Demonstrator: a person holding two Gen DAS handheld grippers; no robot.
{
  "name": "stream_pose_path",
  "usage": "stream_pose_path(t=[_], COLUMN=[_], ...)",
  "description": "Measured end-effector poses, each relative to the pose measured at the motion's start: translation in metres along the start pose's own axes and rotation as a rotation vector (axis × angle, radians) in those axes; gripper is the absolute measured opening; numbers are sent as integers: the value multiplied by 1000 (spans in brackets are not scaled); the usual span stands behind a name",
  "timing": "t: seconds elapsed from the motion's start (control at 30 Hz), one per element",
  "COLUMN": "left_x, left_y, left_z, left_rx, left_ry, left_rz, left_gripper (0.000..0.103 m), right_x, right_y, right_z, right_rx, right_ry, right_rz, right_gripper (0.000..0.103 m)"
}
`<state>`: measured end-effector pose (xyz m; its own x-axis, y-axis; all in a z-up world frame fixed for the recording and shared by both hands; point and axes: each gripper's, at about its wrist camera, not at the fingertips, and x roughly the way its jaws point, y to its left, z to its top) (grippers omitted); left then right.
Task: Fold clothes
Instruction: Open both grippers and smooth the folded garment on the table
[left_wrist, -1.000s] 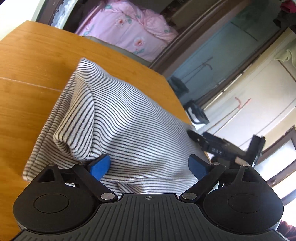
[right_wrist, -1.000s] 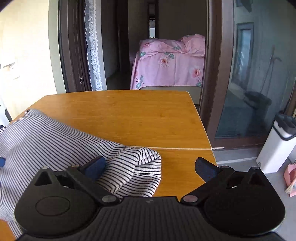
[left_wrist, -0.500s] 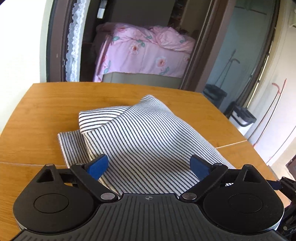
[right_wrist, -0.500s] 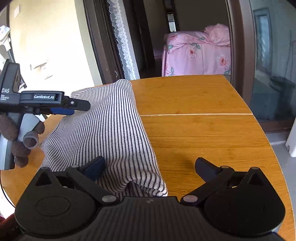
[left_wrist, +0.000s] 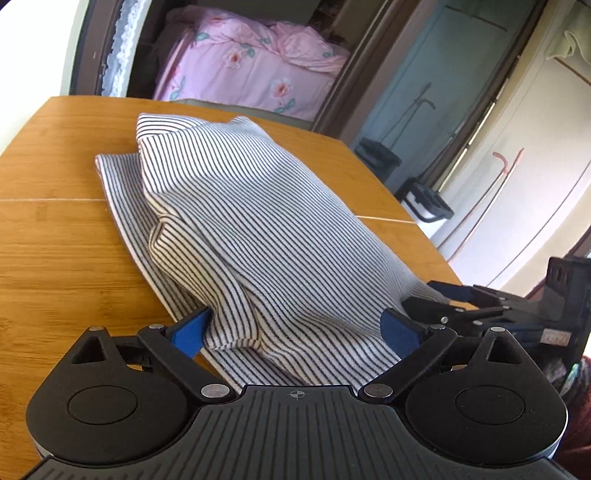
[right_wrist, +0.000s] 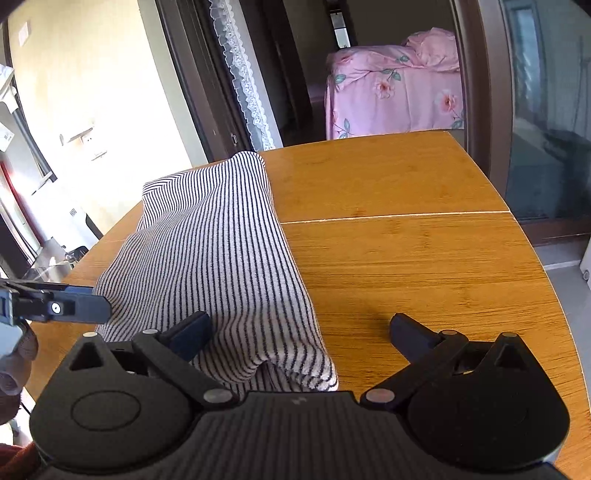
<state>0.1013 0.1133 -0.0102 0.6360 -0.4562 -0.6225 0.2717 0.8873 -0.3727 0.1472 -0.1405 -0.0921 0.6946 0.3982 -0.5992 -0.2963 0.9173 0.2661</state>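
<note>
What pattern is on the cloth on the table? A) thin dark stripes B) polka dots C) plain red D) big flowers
A: the folded cloth on the wooden table is white with thin dark stripes all over.

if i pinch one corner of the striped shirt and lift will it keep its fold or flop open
Probably flop: the shirt is soft knit, sagging and bulging in loose layers rather than lying crisp. It looks light, so a push would likely slide or bunch it on the smooth table. Lifting two corners should hold the fold better.
</note>
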Motion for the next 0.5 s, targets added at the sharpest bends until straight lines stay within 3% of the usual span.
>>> stream_pose_path(t=[0.17,0.23,0.33,0.5], left_x=[22,32,41,39], left_y=[-1,3,9,19], left_z=[12,20,34,42], left_rx=[79,98,94,82], left_ry=[-6,-22,-29,-37], left_rz=[16,36,71,123], left_gripper=[99,99,99,100], right_x=[-12,-13,-3,-12], right_y=[8,15,28,50], right_z=[9,14,6,-7], right_rx=[-90,-145,-214,-289], right_ry=[-94,-114,-55,-58], right_rz=[-68,-106,-114,-107], right_gripper=[102,93,80,80])
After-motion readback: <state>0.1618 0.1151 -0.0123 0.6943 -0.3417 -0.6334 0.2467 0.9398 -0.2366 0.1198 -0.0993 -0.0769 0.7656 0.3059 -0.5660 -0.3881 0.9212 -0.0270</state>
